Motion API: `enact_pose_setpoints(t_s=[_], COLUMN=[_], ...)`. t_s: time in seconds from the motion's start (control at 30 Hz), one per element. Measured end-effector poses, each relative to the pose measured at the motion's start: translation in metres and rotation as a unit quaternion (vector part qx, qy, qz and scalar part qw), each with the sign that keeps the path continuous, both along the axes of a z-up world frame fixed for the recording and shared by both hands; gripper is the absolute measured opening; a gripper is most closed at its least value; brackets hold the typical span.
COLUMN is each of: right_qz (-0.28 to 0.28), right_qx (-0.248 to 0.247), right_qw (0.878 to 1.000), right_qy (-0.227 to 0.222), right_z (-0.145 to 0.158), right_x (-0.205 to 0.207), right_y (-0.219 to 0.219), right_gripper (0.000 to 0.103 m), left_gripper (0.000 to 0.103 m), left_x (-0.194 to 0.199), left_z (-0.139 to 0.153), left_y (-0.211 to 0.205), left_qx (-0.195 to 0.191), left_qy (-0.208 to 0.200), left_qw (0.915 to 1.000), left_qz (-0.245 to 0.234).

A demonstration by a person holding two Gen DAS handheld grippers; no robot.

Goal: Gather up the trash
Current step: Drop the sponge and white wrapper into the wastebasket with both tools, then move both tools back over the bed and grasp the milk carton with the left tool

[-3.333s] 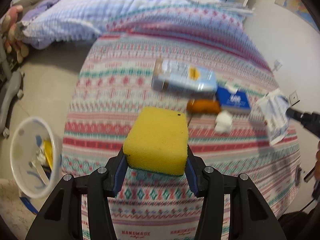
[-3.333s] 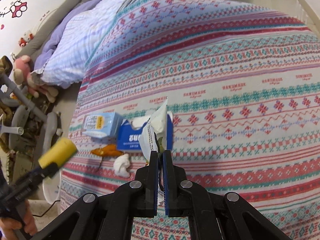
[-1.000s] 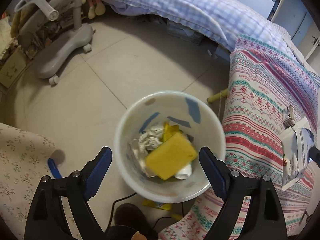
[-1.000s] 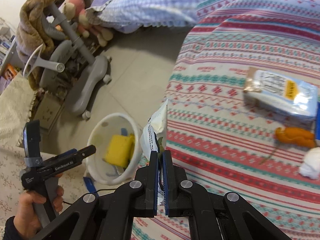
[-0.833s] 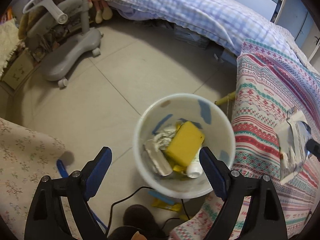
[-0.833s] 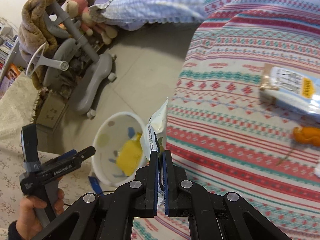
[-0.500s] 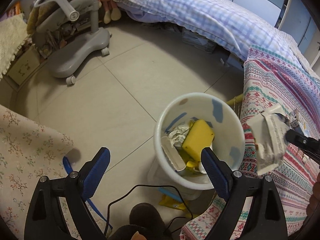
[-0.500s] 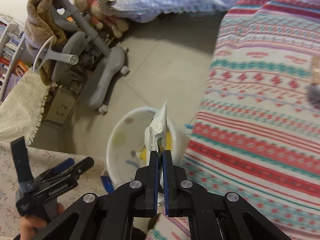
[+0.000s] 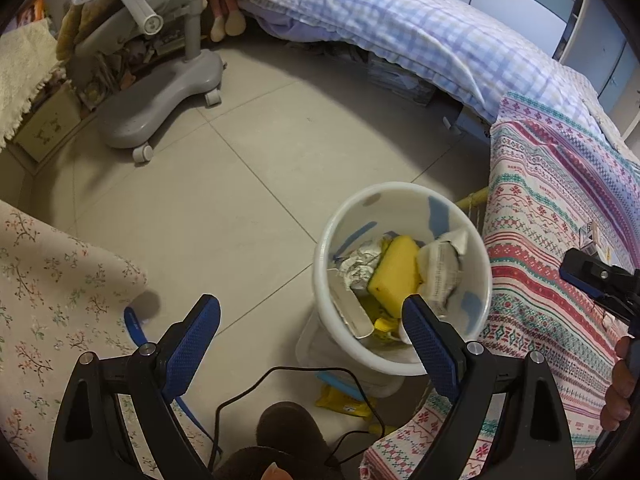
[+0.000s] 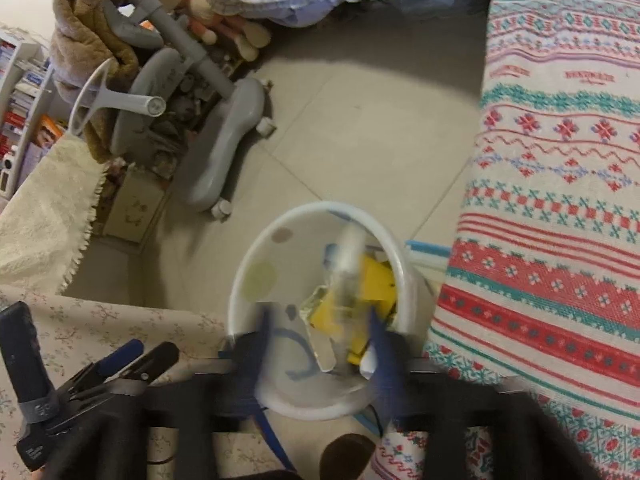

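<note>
A white waste bin (image 9: 400, 362) stands on the tiled floor beside the bed. In it lie a yellow sponge (image 9: 394, 272), crumpled foil (image 9: 360, 266) and a white printed wrapper (image 9: 442, 266). My left gripper (image 9: 310, 330) is open and empty, low over the floor just left of the bin. My right gripper (image 10: 320, 340) is open over the bin (image 10: 280, 232), blurred by motion. The wrapper (image 10: 346, 264) shows as a pale blur falling into the bin, next to the sponge (image 10: 376, 284). The right gripper's tip also shows at the right edge of the left wrist view (image 9: 596, 280).
The bed with a striped patterned cover (image 9: 552, 208) lies right of the bin. A grey wheeled chair base (image 9: 160, 92) stands on the floor at the back left. A floral cloth (image 9: 48, 280) is at left. A black cable (image 9: 280, 384) and a yellow packet (image 9: 344, 398) lie by the bin.
My right gripper has opened and let go of the white wrapper, which now lies in the bin. My left gripper has drawn back a little to the left, still open.
</note>
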State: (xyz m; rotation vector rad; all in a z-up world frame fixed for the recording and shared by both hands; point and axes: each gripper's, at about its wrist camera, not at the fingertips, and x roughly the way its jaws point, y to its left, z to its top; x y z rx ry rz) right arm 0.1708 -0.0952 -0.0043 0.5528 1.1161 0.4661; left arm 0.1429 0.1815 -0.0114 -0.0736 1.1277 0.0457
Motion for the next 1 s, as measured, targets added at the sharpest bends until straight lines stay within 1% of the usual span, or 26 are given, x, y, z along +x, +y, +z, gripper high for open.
enact_pose_setpoints(t_s=[0.17, 0.3, 0.43, 0.6, 0.73, 1.0], right_qz=[-0.012, -0.035, -0.061, -0.093, -0.117, -0.158], right_qx=[-0.031, -0.084, -0.119, -0.143, -0.161, -0.165], right_qw=[0.999, 0.996, 0.991, 0.985, 0.980, 0.973], right_qy=[-0.011, -0.014, -0.009, -0.008, -0.006, 0.009], right_z=[0.016, 0.026, 0.032, 0.040, 0.044, 0.038], right_x=[-0.010, -0.023, -0.033, -0.050, -0.065, -0.087], right_y=[-0.023, -0.052, -0.081, -0.125, -0.160, -0.220], right_gripper=[0.057, 0.062, 0.063, 0.066, 0.068, 0.069], left_gripper=[0.094, 0.094, 0.094, 0.094, 0.094, 0.094], left_x=[0.001, 0.003, 0.003, 0.003, 0.002, 0.000], left_z=[0.002, 0.004, 0.005, 0.004, 0.004, 0.003], left_y=[-0.017, -0.035, -0.062, -0.097, -0.120, -0.174], left_qx=[-0.004, -0.011, -0.009, -0.003, -0.006, -0.006], left_qy=[0.001, 0.004, 0.005, 0.010, 0.013, 0.020], left_qw=[0.9998, 0.9993, 0.9983, 0.9965, 0.9952, 0.9912], left_qz=[-0.018, -0.035, -0.058, -0.084, -0.097, -0.131])
